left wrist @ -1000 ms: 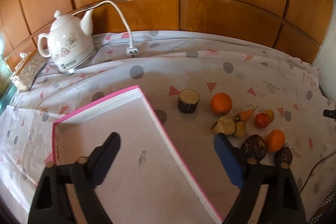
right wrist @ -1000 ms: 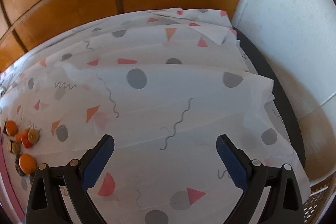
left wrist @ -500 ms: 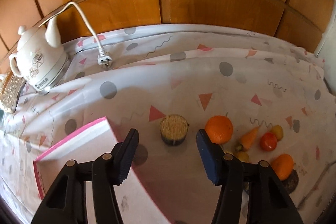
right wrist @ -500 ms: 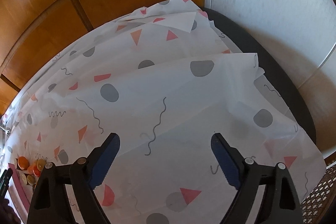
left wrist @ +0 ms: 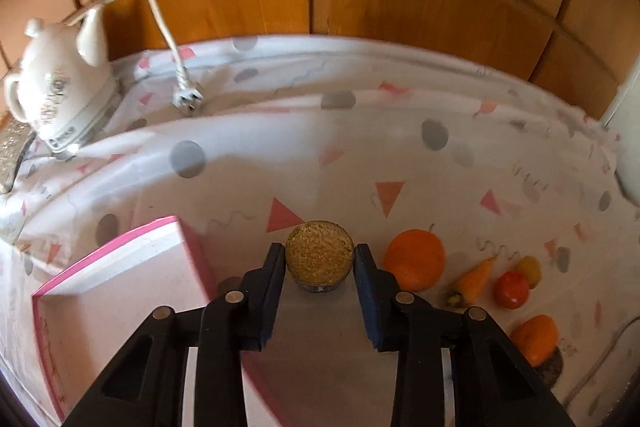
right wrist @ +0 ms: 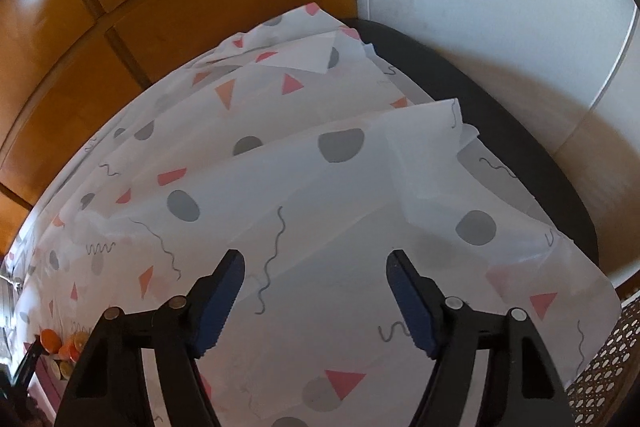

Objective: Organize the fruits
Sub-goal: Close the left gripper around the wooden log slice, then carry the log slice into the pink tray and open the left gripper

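A short round piece with a dark rind and a grainy yellow cut top (left wrist: 320,261) stands on the patterned cloth. My left gripper (left wrist: 319,249) has its jaws closing on it, both pads touching its sides. To its right lie a large orange (left wrist: 414,259), a small carrot (left wrist: 474,279), a red tomato (left wrist: 511,289), a little yellow fruit (left wrist: 529,266) and a second orange (left wrist: 536,339). A pink-rimmed white box (left wrist: 120,299) sits at the lower left. My right gripper (right wrist: 315,257) hovers over bare cloth, jaws closing with nothing between them; the fruit pile (right wrist: 50,341) shows far left.
A white kettle (left wrist: 60,95) with its cord and plug (left wrist: 187,99) stands at the back left against wooden panels. On the right the cloth (right wrist: 320,167) ends at the dark table edge (right wrist: 500,131) by a white wall. Cane weave (right wrist: 608,359) shows at the lower right.
My left gripper moved from above the pink box to the round piece and narrowed around it. The right gripper rolled, narrowed somewhat and shifted a little over the cloth.
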